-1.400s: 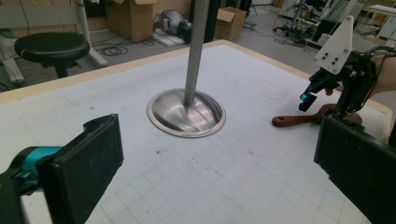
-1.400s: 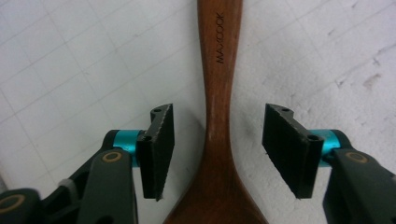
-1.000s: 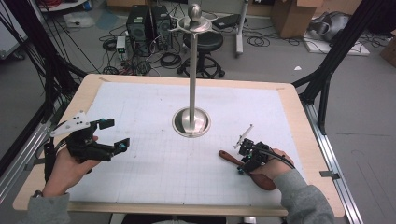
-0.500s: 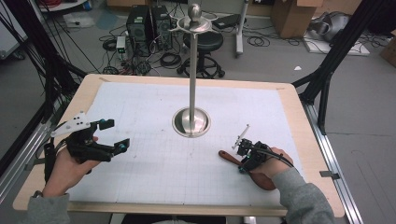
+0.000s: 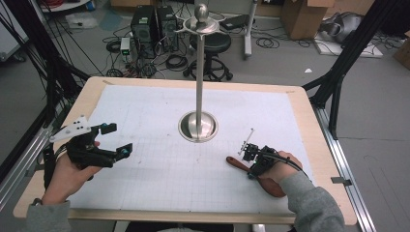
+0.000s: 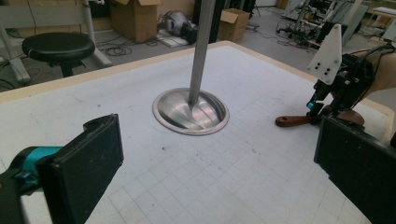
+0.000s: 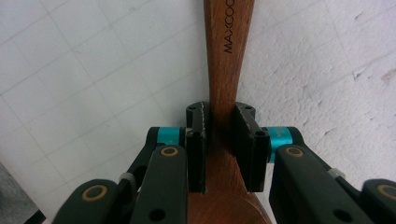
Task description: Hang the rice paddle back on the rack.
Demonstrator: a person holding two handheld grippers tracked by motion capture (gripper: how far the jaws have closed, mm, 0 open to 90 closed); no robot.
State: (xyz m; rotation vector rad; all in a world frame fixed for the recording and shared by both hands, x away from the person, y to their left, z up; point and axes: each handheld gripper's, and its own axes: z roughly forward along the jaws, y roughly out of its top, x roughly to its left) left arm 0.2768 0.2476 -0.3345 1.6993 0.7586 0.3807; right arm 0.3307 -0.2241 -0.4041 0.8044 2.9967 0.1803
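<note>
Right gripper view, nearest item: right gripper, jaws drawn in on both sides of a wooden spoon, pads against the neck where handle widens to bowl; they have just been closing, with the spoon between them. Spoon lies flat on the white gridded mat, handle pointing away.

High view, near edge: right gripper low over the wooden spoon at the right front of the table. Left gripper at the left front, jaws wide apart, holding nothing, raised off the mat.

Left gripper view: left gripper, jaws spread; beyond, the stand's round base.

Farther: metal stand, upright pole with small arms at its top, mid-table, well apart from the spoon.

Step in hand, as judged: taking hold of the spoon. Next move likely calls for a firm grip, a level lift off the mat, then carrying toward the stand's arms.
</note>
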